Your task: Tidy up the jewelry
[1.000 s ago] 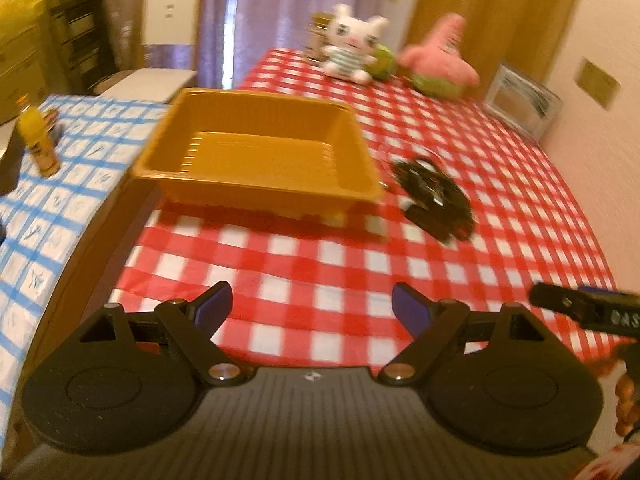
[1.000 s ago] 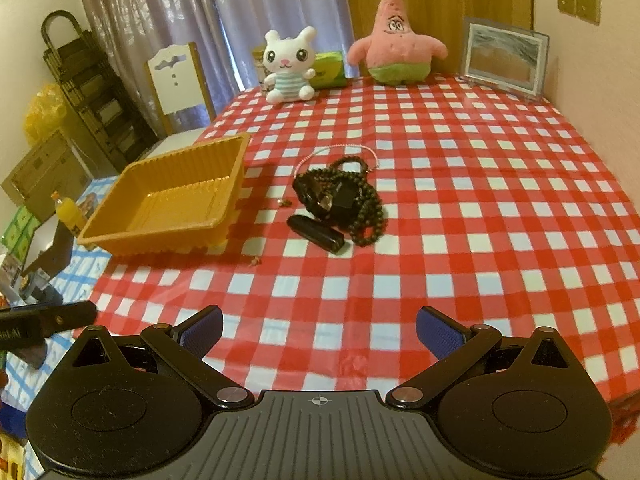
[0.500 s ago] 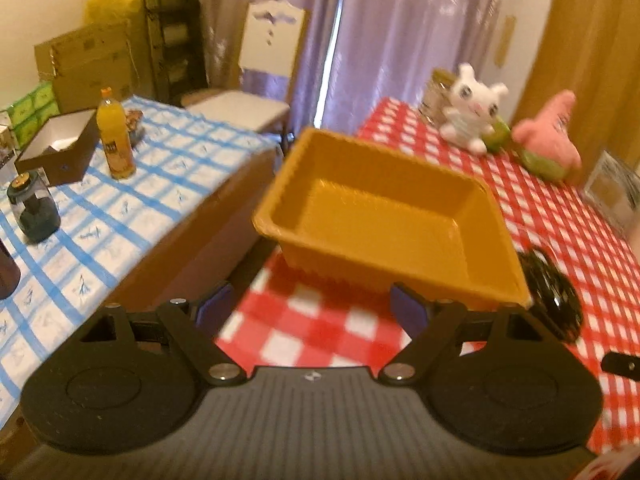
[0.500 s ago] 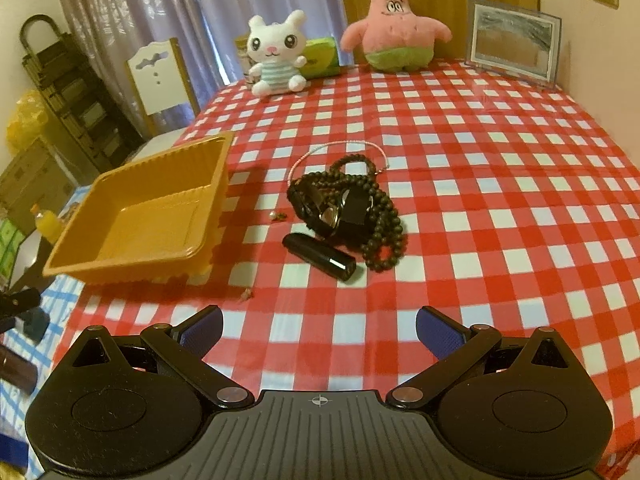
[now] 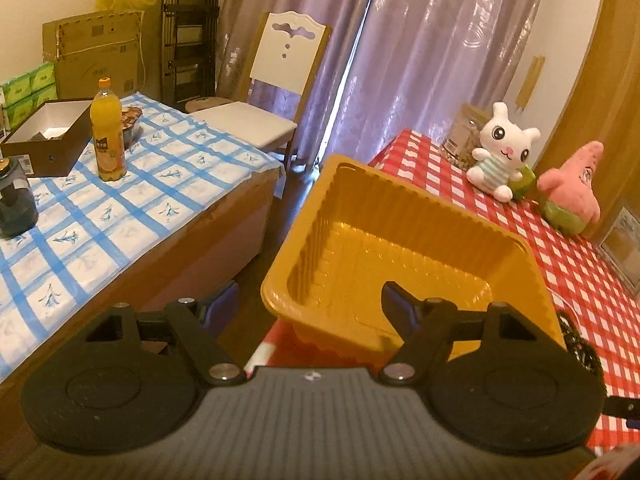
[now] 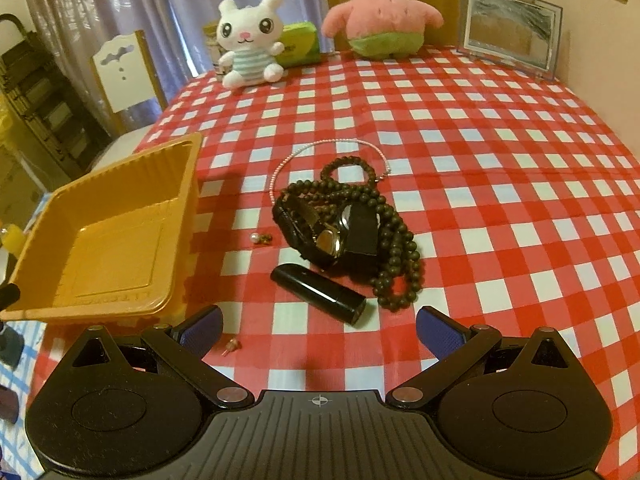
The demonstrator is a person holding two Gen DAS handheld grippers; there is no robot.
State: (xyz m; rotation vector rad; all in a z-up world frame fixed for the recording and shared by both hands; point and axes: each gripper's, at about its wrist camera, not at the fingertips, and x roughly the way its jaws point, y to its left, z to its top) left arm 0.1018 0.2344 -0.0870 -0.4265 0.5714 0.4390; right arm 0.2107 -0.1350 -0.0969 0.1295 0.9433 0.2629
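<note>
Left gripper (image 5: 310, 306) spread wide, empty; near corner of orange plastic tray (image 5: 420, 216) straight ahead between the jaws, right fingertip over its rim. Right gripper (image 6: 318, 326) likewise wide apart, holding nothing. Ahead of its jaws on the checkered cloth: black tube (image 6: 318, 288) nearest, then tangled dark bead necklace (image 6: 394, 244) with wristwatch (image 6: 320, 232), pearl strand (image 6: 328, 146) beyond. Tiny earring (image 6: 232, 345) just inside left fingertip.

Black ribbed right gripper (image 6: 318, 322) (blue finger pads (image 6: 438, 332), silver screws).

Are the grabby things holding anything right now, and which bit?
Nothing is held. The left hand-held gripper is open, straddling the near corner of the orange tray without closing on it. The right hand-held gripper is open over the tablecloth, short of the black tube.
</note>
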